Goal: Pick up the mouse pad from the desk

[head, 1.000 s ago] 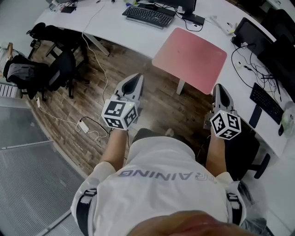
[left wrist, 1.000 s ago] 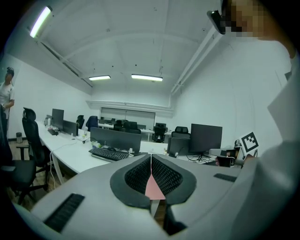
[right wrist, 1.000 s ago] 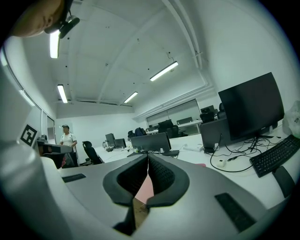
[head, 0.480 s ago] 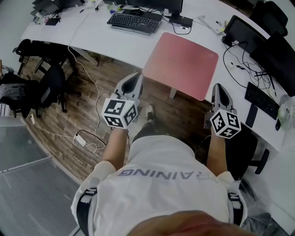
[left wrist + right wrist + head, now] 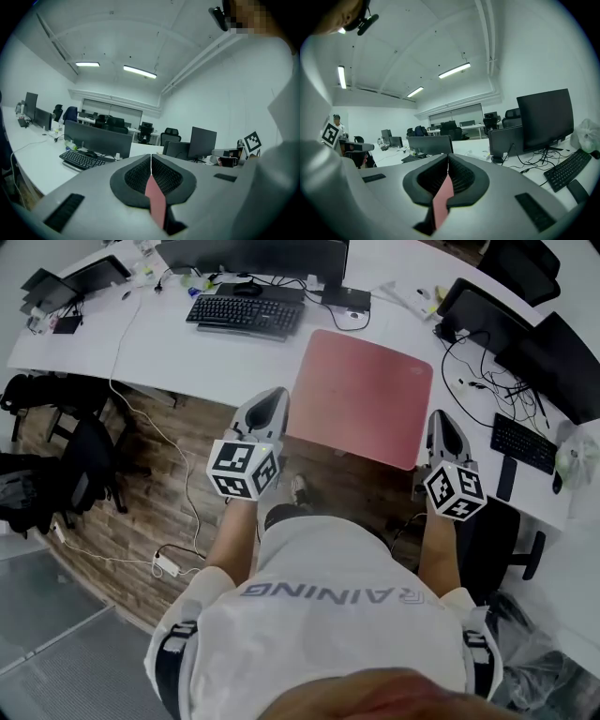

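The pink mouse pad (image 5: 361, 395) lies on the white desk (image 5: 178, 352), its near edge hanging over the desk's front edge. My left gripper (image 5: 273, 397) is shut with nothing in it, just left of the pad's near left corner. My right gripper (image 5: 440, 418) is shut too and holds nothing, just right of the pad's near right corner. In the left gripper view the jaws (image 5: 151, 157) meet, and a strip of the pink pad (image 5: 155, 204) shows through the gap below them. The right gripper view shows its jaws (image 5: 448, 162) closed the same way, with pink pad (image 5: 441, 201) below.
A black keyboard (image 5: 234, 313) and a monitor (image 5: 253, 257) stand behind the pad at left. More monitors (image 5: 548, 348), cables and a second keyboard (image 5: 522, 442) crowd the desk at right. Black chairs (image 5: 66, 442) and a white cable (image 5: 169, 474) are on the wooden floor at left.
The desk and pad have come closer in the head view as the person walked up. Both grippers now sit beside the pad's near corners. Both stayed shut.
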`<action>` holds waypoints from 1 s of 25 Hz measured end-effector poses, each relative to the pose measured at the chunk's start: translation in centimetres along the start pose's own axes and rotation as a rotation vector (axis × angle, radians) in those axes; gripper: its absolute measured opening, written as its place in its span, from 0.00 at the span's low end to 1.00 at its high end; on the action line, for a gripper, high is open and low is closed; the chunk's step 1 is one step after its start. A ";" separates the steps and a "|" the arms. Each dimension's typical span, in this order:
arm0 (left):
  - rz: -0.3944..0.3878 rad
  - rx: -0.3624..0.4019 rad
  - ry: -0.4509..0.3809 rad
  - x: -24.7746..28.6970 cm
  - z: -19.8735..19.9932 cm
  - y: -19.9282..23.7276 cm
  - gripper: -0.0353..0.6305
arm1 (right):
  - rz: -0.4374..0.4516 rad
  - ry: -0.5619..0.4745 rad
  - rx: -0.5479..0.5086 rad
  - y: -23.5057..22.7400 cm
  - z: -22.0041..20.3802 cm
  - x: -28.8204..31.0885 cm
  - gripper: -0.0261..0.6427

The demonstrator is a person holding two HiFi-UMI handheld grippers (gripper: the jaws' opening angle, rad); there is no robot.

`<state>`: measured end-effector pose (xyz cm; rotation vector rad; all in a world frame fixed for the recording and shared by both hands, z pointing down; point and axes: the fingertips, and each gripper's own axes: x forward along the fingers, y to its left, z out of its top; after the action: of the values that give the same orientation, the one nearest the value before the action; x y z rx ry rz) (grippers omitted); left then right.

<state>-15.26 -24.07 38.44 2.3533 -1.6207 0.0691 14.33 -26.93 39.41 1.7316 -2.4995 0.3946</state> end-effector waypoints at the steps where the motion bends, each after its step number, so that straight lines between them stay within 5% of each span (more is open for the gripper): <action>1: -0.011 -0.002 -0.002 0.7 0.3 0.8 0.10 | -0.012 0.003 -0.003 0.2 0.1 0.7 0.08; 16: -0.193 0.006 0.095 9.1 -1.1 5.0 0.11 | -0.207 0.074 0.015 -1.3 -1.9 4.5 0.08; 20: -0.201 -0.007 0.156 11.6 -2.7 4.7 0.11 | -0.220 0.146 0.031 -3.9 -4.0 5.5 0.08; 25: -0.152 -0.002 0.226 14.9 -4.9 4.9 0.11 | -0.210 0.256 0.033 -7.4 -7.0 8.0 0.24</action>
<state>-13.67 -37.99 47.05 2.3609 -1.3341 0.2907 17.77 -34.85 49.00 1.8027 -2.1243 0.5992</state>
